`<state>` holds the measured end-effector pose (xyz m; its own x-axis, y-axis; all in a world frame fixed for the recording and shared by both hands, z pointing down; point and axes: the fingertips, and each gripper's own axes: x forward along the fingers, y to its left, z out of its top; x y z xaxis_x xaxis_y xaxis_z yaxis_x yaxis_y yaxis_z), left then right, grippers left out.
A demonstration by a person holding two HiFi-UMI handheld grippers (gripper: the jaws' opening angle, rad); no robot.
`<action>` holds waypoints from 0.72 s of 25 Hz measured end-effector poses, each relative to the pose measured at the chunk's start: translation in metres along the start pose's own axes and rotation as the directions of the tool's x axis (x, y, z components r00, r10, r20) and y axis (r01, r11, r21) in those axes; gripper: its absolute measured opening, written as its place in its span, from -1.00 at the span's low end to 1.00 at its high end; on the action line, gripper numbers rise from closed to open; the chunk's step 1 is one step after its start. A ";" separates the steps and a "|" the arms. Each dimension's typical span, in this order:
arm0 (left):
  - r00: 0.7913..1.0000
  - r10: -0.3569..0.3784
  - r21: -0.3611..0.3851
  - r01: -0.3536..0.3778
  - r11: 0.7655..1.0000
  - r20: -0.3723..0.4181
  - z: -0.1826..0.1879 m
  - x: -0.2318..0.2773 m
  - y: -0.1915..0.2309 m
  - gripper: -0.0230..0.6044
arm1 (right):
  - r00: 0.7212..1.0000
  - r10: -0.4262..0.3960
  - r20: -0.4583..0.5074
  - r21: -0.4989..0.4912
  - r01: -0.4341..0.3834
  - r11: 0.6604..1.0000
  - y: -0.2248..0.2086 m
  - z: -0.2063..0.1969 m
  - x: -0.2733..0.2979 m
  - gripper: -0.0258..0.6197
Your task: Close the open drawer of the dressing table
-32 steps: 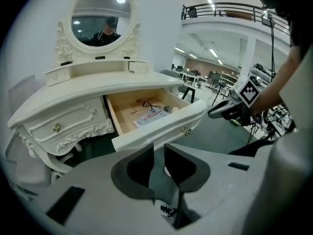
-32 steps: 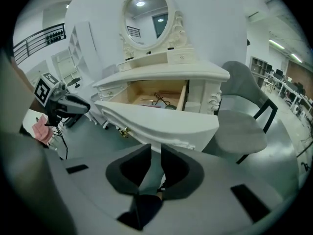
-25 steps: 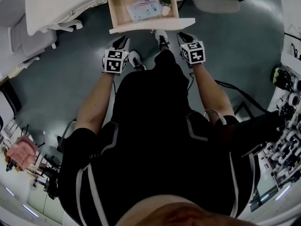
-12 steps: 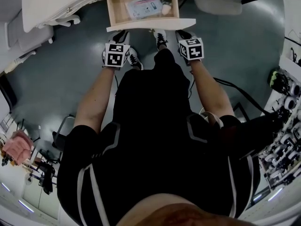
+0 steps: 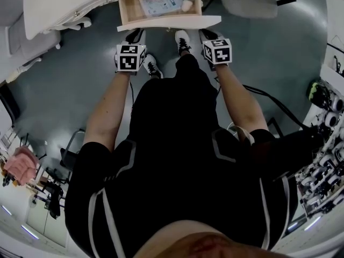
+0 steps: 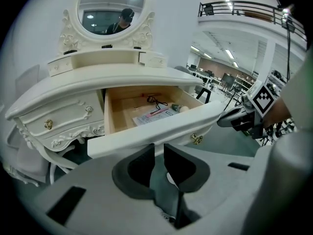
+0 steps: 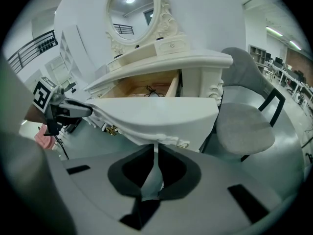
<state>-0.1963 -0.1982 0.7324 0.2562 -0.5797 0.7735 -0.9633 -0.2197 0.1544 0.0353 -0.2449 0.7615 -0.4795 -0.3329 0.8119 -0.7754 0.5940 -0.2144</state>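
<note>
The white dressing table (image 5: pixel 64 4) has one wooden drawer (image 5: pixel 161 7) pulled out, its white front panel (image 5: pixel 171 22) towards me. Inside lie a printed packet (image 6: pixel 155 115), a black cord (image 6: pixel 156 101) and a small bottle (image 6: pixel 177 107). My left gripper (image 5: pixel 134 36) is shut and empty, its tips right at the left part of the drawer front (image 6: pixel 156 131). My right gripper (image 5: pixel 208 35) is shut too, its tips at the right part of the drawer front (image 7: pixel 161 119). Each gripper shows in the other's view, the right gripper (image 6: pixel 234 121) and the left gripper (image 7: pixel 73 109).
A grey chair (image 7: pixel 244 126) stands just right of the table. An oval mirror (image 7: pixel 129 13) rises above the tabletop. A brass knob (image 6: pixel 196 139) hangs under the drawer front. My feet (image 5: pixel 183 39) are on the grey floor below the drawer. Shelves of equipment (image 5: pixel 325 144) line the right side.
Both grippers have moved forward to the drawer front. Less of the drawer's inside shows now, so it has slid partway into the table.
</note>
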 end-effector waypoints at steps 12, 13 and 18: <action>0.995 0.103 -0.027 -0.102 0.994 0.004 0.026 0.002 0.017 -0.73 | 1.000 0.023 0.003 -0.051 -0.023 0.998 -0.020 0.042 0.026 -0.83; 0.993 0.118 -0.031 -0.117 0.993 0.008 0.029 0.001 0.019 -0.73 | 1.000 0.024 0.006 -0.057 -0.024 0.998 -0.022 0.046 0.028 -0.83; 0.990 0.134 -0.079 -0.131 0.988 0.035 0.039 -0.001 0.025 -0.73 | 0.999 0.037 0.017 -0.059 -0.036 0.998 -0.028 0.065 0.039 -0.83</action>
<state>-0.2176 -0.2337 0.7112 0.1271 -0.6310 0.7653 -0.9919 -0.0792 0.0994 0.0117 -0.3223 0.7641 -0.5151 -0.3234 0.7938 -0.7320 0.6477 -0.2111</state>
